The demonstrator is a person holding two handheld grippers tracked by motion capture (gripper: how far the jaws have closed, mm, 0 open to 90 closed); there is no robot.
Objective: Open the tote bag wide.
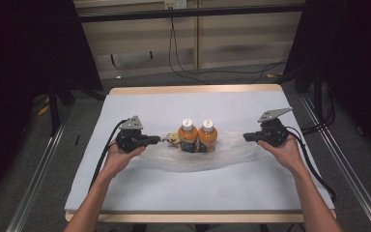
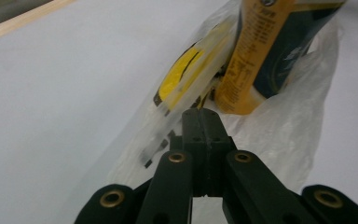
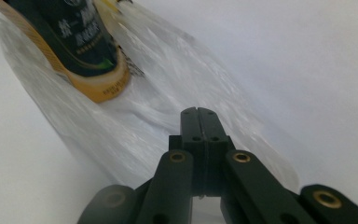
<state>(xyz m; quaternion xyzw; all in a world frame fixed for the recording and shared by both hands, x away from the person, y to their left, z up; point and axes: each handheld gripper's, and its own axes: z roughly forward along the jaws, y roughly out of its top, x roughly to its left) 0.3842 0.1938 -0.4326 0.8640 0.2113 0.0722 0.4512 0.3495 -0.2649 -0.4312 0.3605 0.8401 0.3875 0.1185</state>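
Black jaws rise at the bottom of both gripper views, pressed together, each pair pinching an edge of the clear plastic bag (image 1: 207, 152).

Largest is the table (image 1: 140, 212), wood-edged and covered by a pale sheet (image 1: 183, 183), with nothing else lying on it. The bag lies mid-table between the hands. It is thin film, soft and slippery, so it will probably sag and stretch under load, and a shallow pinch could slide off. The left gripper (image 1: 157, 140) holds its left edge and the right gripper (image 1: 246, 137) its right edge. These outer edges look like the sensible places to hold, provided both sides rise evenly.

Two orange bottles (image 1: 198, 137) stand upright inside the bag, side by side and touching, with white caps. They appear full, so they are likely the heavy part. They are stiff and smooth, and liable to tip or roll together if the film tilts. A smaller yellow packet (image 2: 186, 77) sits in the bag just beside the left-hand bottle, close to the left gripper's jaws. It looks light.

Nothing stands between the grippers and the bag. The cables (image 1: 104, 159) trailing from each gripper run back beside the forearms, clear of the bag.
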